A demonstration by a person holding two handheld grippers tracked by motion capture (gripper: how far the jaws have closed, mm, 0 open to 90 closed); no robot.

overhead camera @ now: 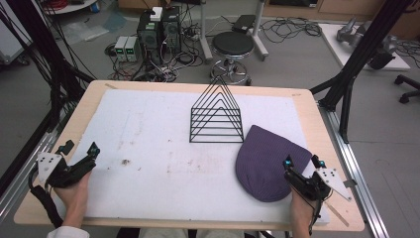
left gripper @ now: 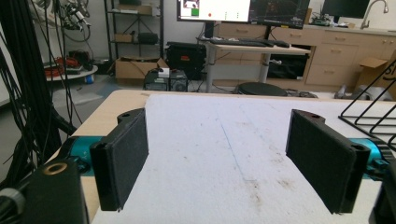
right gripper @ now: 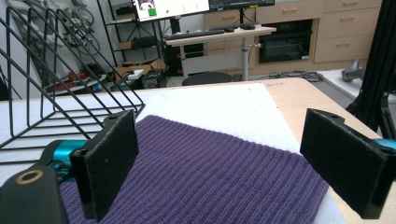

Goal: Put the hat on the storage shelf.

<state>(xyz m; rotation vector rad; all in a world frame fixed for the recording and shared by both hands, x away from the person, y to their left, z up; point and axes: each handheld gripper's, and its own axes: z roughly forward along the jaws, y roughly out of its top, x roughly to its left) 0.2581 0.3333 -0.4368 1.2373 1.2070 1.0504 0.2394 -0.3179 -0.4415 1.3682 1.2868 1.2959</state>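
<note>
From the high view, your left claw (overhead camera: 79, 151) sits at the near left corner of the light wooden desk (overhead camera: 307, 106), over the white foam mat (overhead camera: 148, 129) that covers most of the top. Its jaws stand spread, with nothing between them. Your right claw (overhead camera: 301, 161) is at the near right, jaws likewise spread, at the near right edge of the purple ribbed knit beanie (overhead camera: 265, 161). The beanie lies flat on the mat with its rounded crown pointing away from you. Just beyond it, towards the middle of the desk, stands the black triangular wire rack (overhead camera: 216, 114), upright, its near right foot close to the beanie's far edge. A round black stool (overhead camera: 233, 44) is on the floor past the far side of the desk.

In the left gripper view, your left claw (left gripper: 233, 163) looks along the stained white mat. Both black pads are wide apart and bare mat lies between them. A corner of the wire rack (left gripper: 369, 112) shows at the right edge.

In the right gripper view, your right claw (right gripper: 224, 163) hangs over the beanie (right gripper: 210, 172), whose purple ribs run across the space between the two pads. The pads are spread wide and neither presses on the knit; whether they touch it underneath you cannot tell from here. The wire rack (right gripper: 56, 84) rises at the left, just behind the beanie.
</note>
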